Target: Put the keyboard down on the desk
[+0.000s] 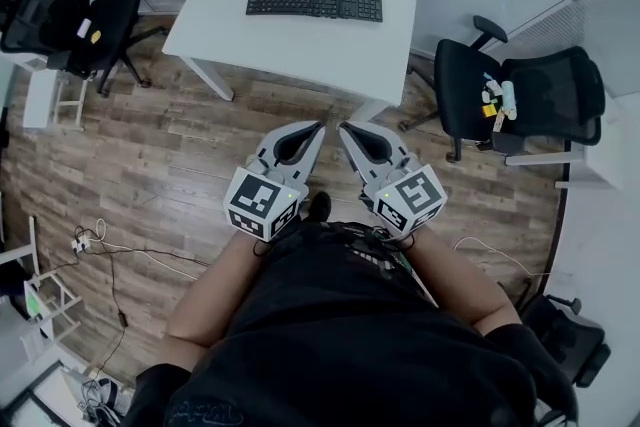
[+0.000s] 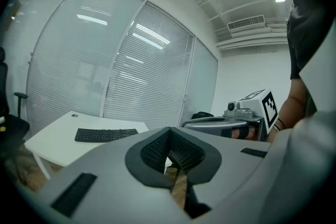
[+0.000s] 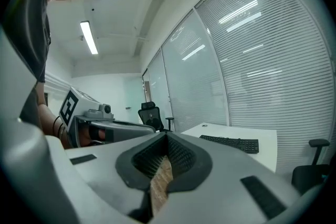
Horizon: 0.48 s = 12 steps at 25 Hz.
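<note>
Task status: the keyboard (image 1: pixel 314 2) already lies flat on the white desk (image 1: pixel 300 50), keys up, nothing holding it. Judged from this, the put-down is done. What's left, if anything, is only a nudge to square it up, and neither tool is placed for that.

Where: the keyboard sits on the far half of the desk top, roughly centred left to right and closer to the far edge than the near one. A bare strip of desk lies on its near side. No other item touches it.

Orientation: the long axis runs left-right in the head view, nearly level across the picture. It sits slightly skewed to the desk's edges, since the desk itself stands angled. A separate key block seems to sit at the right end, so the typing side likely faces near, towards the person. Too small to be sure.

Tools: left gripper (image 1: pixel 312 133) has its jaws brought together with only a thin slit, wood floor (image 1: pixel 200 145) showing through, nothing between. Right gripper (image 1: pixel 350 135) is the same, closed and empty. Both are held close to the person's body, side by side, tips pointing far towards the desk but well apart from it, with open floor between.

Surroundings: black office chairs stand left (image 1: pixel 75 20) and right (image 1: pixel 520 95) of the desk.
</note>
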Available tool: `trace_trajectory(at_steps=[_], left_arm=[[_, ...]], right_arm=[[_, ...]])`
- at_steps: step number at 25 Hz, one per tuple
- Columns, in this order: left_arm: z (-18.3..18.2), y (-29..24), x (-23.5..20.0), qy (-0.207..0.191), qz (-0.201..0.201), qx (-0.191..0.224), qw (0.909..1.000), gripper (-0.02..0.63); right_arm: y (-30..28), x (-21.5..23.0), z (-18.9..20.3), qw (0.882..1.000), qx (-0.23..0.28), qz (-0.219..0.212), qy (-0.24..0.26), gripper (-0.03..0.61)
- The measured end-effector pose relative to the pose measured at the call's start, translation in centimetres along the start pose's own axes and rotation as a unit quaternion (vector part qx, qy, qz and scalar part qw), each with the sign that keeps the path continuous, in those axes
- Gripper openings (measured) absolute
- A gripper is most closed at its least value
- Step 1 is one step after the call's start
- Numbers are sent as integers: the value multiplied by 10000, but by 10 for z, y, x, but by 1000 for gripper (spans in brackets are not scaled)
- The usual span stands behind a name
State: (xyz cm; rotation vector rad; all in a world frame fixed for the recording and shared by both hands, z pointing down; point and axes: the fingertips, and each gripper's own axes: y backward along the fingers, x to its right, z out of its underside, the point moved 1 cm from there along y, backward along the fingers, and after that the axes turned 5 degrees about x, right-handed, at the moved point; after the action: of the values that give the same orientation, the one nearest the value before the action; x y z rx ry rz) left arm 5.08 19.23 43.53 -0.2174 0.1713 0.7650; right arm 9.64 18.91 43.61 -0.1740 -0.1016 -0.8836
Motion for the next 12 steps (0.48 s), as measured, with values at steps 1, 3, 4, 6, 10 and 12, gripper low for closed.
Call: trace_trajectory(at_steps=[1,3,4,6,10,12], left_arm=[[1,2,4,0,-18,0,10000,12],[4,5,11,6,-43,-4,10000,12],[5,6,14,6,-54,-1,10000,12],[5,6,19,8,-73,11,10000,12],[8,7,28,-6,-80,21,10000,12],[9,5,31,-17,-72,17,10000,12]], right_arm=[[4,0,1,10000,-9,-5,-1,21],[11,-2,4,10000,-37,-17,4,21],[14,-4,5,10000,-38,-45,29,21],[19,-7,6,9999,-33,-84,51,21],[28,-9,11,10000,-33,-41,-52,21],[29,-10,10,10000,-14,-47,-43,21]])
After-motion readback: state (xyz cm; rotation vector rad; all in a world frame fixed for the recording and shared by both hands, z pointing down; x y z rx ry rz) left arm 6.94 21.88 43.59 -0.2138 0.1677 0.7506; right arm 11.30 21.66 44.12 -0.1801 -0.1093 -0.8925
